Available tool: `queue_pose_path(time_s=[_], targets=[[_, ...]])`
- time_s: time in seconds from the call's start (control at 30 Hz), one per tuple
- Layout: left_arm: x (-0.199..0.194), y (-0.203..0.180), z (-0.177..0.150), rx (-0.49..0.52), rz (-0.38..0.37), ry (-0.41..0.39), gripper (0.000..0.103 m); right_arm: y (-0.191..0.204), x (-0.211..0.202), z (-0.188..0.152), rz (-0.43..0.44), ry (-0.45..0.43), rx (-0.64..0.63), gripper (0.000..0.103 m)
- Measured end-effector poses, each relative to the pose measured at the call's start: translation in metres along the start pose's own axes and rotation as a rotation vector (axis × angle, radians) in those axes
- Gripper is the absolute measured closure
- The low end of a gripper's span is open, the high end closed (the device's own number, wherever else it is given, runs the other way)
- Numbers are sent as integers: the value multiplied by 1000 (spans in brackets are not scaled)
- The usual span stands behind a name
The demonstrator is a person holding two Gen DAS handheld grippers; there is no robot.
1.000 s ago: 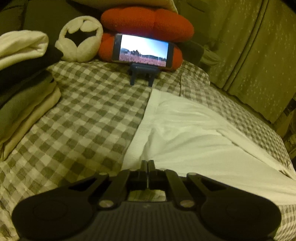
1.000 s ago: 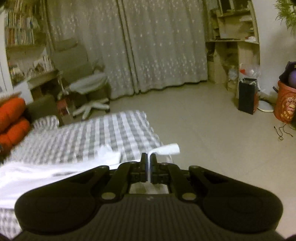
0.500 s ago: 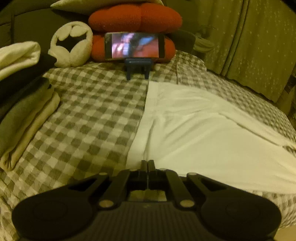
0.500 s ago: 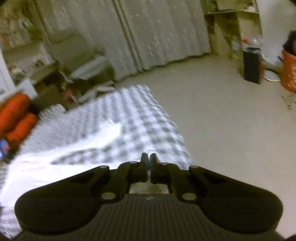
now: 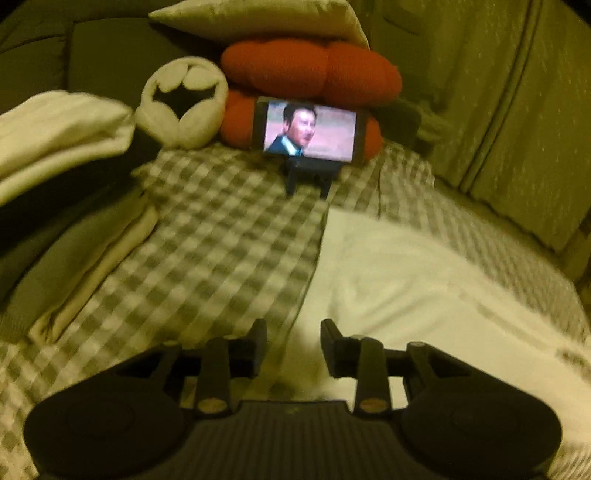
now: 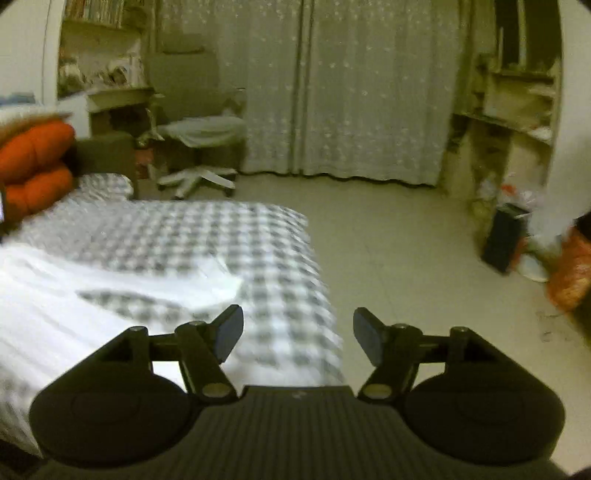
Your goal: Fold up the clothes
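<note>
White garment (image 5: 417, 295), spread flat across the right half of a grey-and-white checked bed (image 5: 207, 251), lies released as both tongs part above it. A second ago the left tongs (image 5: 293, 334) were pinched shut on the cloth's near edge; now their jaws are opening to a narrow gap, with the cloth's left edge seen through the gap below them and nothing pressed between the pads. The right tongs (image 6: 297, 332), which a second ago gripped a raised white corner of the fabric, are also opening and already stand wide and empty above the foot corner of the bed (image 6: 280, 258); that corner of the garment (image 6: 218, 284) has dropped onto the checked cover.

At the head of the bed, a phone (image 5: 310, 129) on a small dark stand (image 5: 308, 177) now shows a figure in a suit where a landscape played earlier. Behind it sit red cushions (image 5: 314, 70), a round cream-and-black plush (image 5: 183, 101) and a pale pillow (image 5: 258, 18). A pile of folded clothes (image 5: 62, 177) rests along the bed's left side. In the right wrist view an office chair (image 6: 199, 133), pale curtains (image 6: 347, 88) and a black bag (image 6: 504, 236) on the floor fill the room beyond.
</note>
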State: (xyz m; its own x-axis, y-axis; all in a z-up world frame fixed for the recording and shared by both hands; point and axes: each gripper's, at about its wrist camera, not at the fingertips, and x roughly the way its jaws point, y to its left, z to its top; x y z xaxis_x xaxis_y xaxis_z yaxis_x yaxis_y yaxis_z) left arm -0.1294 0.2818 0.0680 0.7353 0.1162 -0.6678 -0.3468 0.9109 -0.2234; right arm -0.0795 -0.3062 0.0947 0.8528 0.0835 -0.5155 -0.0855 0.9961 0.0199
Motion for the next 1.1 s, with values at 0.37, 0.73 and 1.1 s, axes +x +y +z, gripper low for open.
queue_pose_path(time_s=[0.37, 0.73, 1.1], targets=[[70, -119, 41, 38, -20, 89, 66, 15, 157, 48, 170, 264, -13, 64], [133, -161, 23, 93, -22, 101, 67, 21, 169, 51, 119, 206, -50, 102], [139, -161, 24, 67, -22, 91, 65, 14, 141, 60, 45, 82, 37, 100]])
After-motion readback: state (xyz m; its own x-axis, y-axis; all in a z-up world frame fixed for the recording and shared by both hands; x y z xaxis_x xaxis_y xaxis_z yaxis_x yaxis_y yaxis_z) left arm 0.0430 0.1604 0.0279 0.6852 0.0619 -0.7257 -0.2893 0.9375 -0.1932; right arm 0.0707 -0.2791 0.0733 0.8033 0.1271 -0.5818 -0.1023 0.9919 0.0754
